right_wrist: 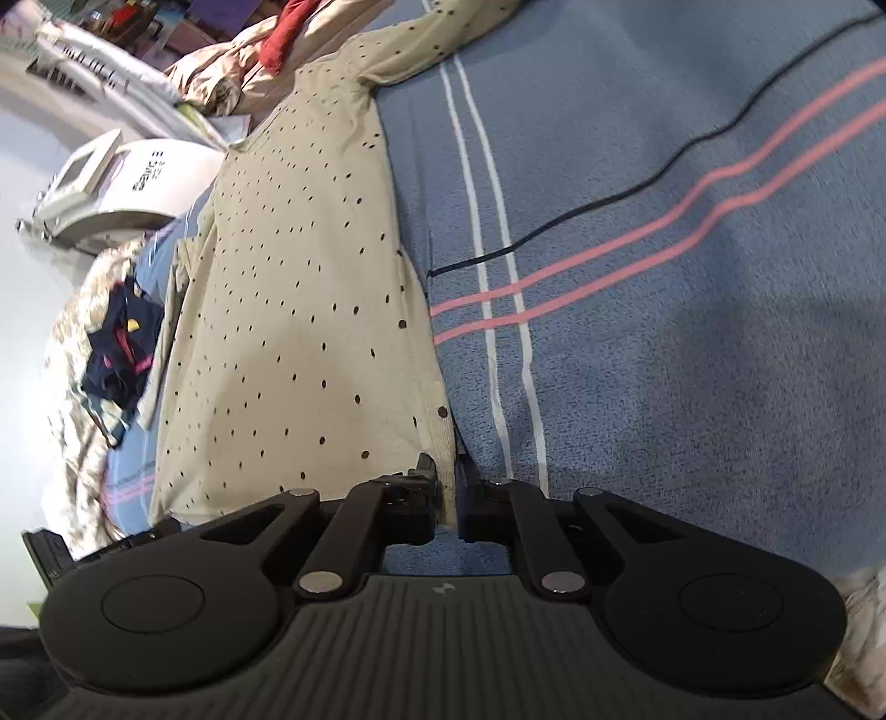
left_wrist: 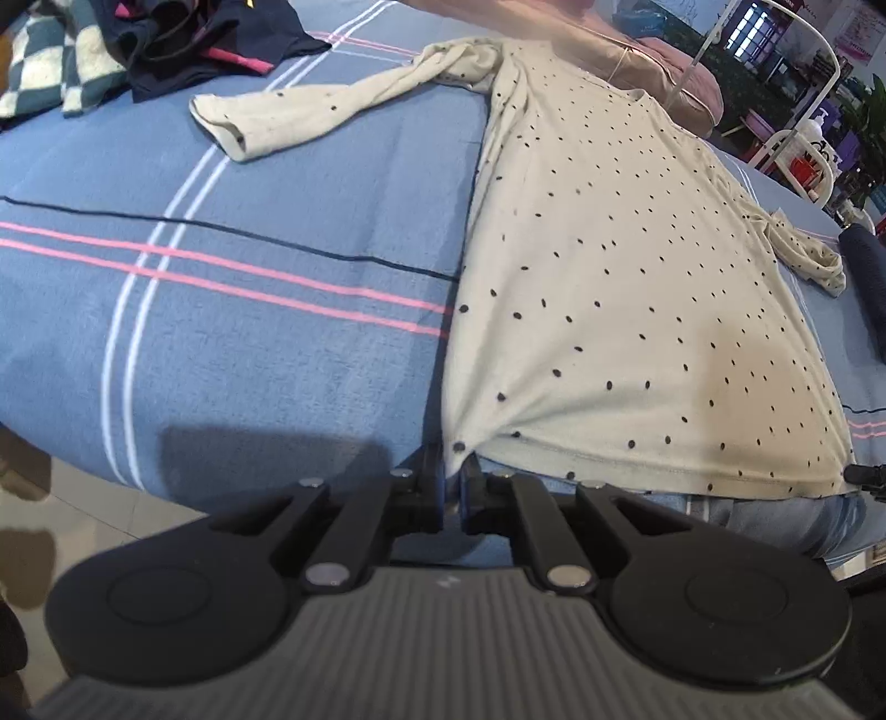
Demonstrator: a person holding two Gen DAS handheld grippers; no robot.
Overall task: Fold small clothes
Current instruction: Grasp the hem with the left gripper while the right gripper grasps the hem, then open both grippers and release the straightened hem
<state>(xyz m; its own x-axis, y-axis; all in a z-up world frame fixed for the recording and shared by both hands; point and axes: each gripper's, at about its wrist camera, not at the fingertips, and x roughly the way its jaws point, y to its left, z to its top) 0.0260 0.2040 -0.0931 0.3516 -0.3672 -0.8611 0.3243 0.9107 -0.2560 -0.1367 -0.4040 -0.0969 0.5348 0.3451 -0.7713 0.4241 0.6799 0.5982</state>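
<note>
Cream dotted shirt (left_wrist: 637, 288) hem-corners in both claws

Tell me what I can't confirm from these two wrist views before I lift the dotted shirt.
- Left wrist view: the spotted shirt has its hem corner in the left tongs; how deep the bite goes is hidden by the fingers.
- Right wrist view: the right tongs pinch the shirt edge; the far sleeve is cut off by the top edge.
- Both views: the dark clothes pile is small and partly cropped, so its pieces cannot be told apart.
</note>
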